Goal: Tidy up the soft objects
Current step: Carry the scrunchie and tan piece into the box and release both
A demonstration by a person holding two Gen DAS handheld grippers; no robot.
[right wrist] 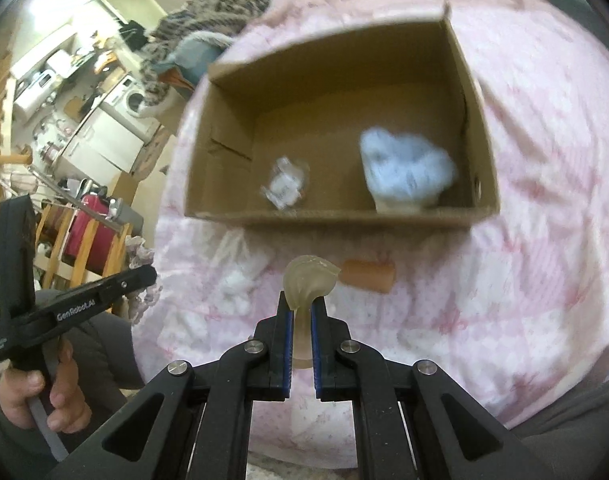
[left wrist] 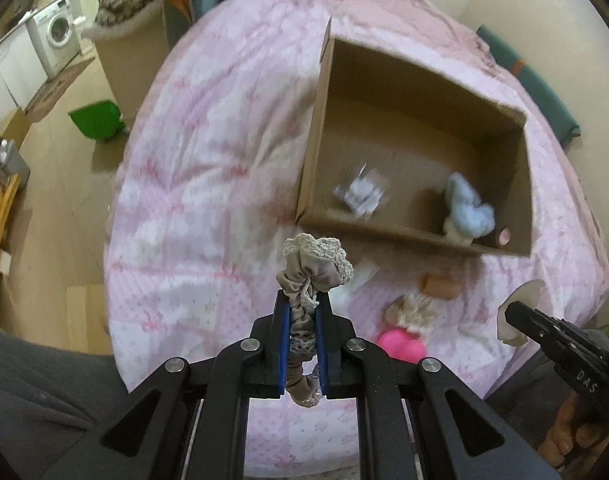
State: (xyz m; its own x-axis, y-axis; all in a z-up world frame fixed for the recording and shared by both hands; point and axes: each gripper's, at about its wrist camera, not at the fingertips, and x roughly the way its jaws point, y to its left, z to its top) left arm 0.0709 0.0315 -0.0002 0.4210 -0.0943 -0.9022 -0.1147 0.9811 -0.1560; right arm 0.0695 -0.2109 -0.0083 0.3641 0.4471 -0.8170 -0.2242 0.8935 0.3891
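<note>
Left wrist view shows my left gripper [left wrist: 303, 300] clamped on the scrunchie [left wrist: 310, 266], right gripper [right wrist: 301, 304] pinching a translucent cup [right wrist: 309, 280]; I'd clear the box [left wrist: 404, 236] near wall before letting go.

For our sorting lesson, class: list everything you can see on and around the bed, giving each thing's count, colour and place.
Box: one, brown, on bed.
Bed cover: one, pink-white.
Fluffy toy: one, pale blue, inside box.
Packet: one, clear-white, inside box.
Orange block: one, on bed before box.
Pink ball: one, on bed.
Scrunchie: one, beige, in left tongs.
Soft pad: one, translucent beige, in right tongs.
</note>
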